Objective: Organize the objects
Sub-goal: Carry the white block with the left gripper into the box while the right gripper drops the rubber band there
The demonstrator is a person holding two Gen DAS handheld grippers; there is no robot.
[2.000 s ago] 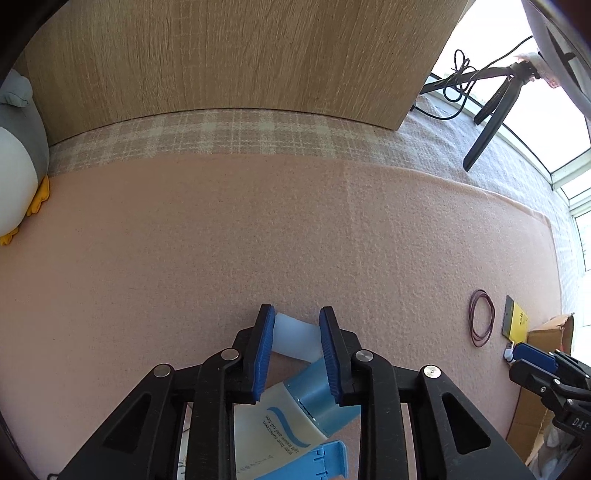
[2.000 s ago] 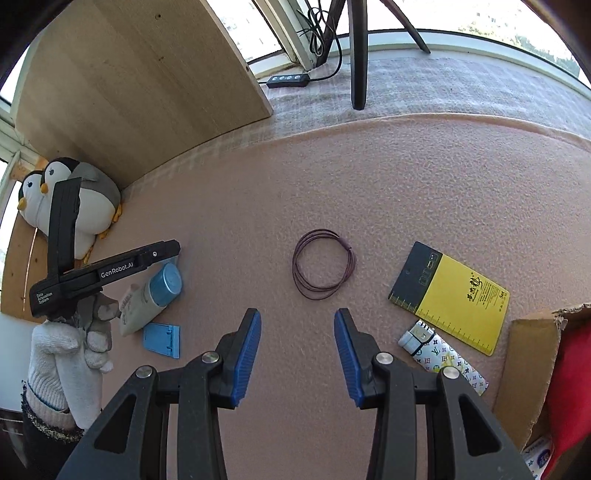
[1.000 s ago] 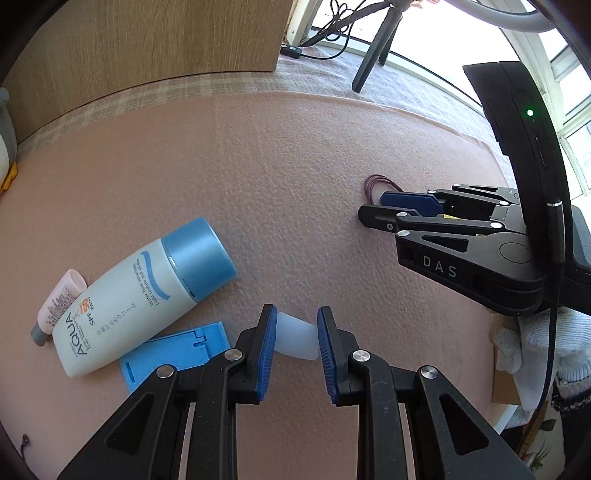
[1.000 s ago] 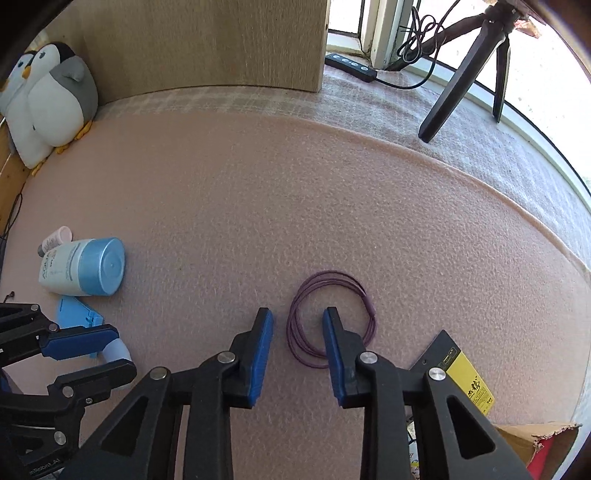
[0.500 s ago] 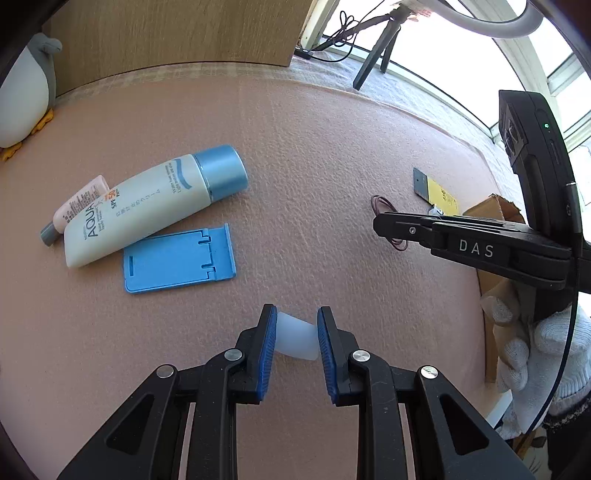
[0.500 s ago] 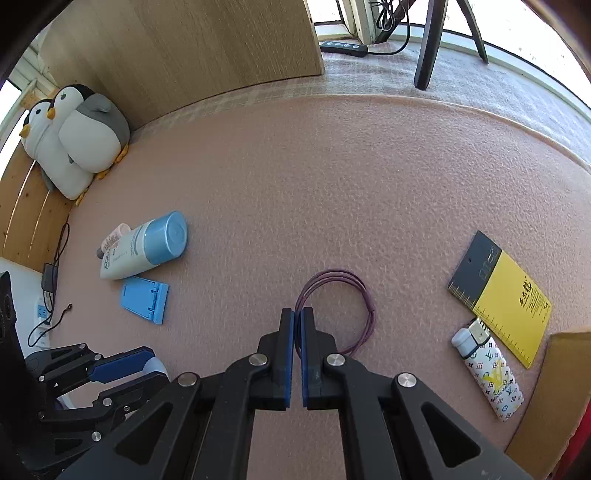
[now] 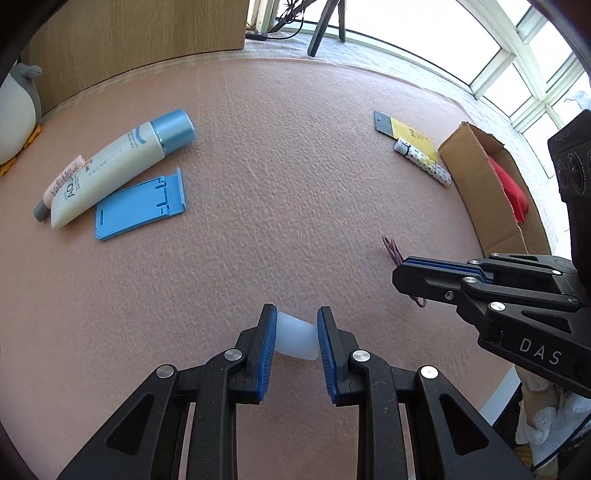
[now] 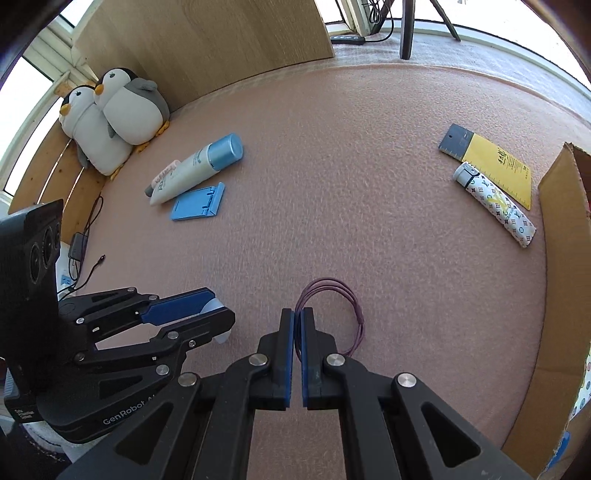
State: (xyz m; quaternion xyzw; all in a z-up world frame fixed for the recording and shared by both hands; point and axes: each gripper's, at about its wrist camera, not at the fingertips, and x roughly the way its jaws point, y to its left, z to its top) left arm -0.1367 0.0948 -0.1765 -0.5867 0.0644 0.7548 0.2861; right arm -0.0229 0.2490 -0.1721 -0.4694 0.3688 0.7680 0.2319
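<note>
My left gripper (image 7: pixel 296 325) is shut on a small translucent white cap (image 7: pixel 297 339), held above the pink mat; it also shows in the right wrist view (image 8: pixel 207 314). My right gripper (image 8: pixel 297 318) is shut on a purple elastic loop (image 8: pixel 343 299), lifted off the mat; the loop hangs beside its fingers in the left wrist view (image 7: pixel 392 252). A white tube with a blue cap (image 7: pixel 122 162), a small pink tube (image 7: pixel 61 186) and a blue phone stand (image 7: pixel 140 208) lie at the left. A yellow notepad (image 8: pixel 495 166) and a patterned tube (image 8: pixel 496 203) lie at the right.
An open cardboard box (image 7: pixel 487 192) with red contents stands at the right edge of the mat (image 7: pixel 288 155). Two penguin plush toys (image 8: pixel 114 114) sit at the back left against a wooden board (image 8: pixel 207 48). A tripod leg (image 8: pixel 406 29) and cables stand at the back.
My right gripper closed on the purple loop and lifted it. My left gripper rose from the tubes with the white cap and moved right, toward the right gripper.
</note>
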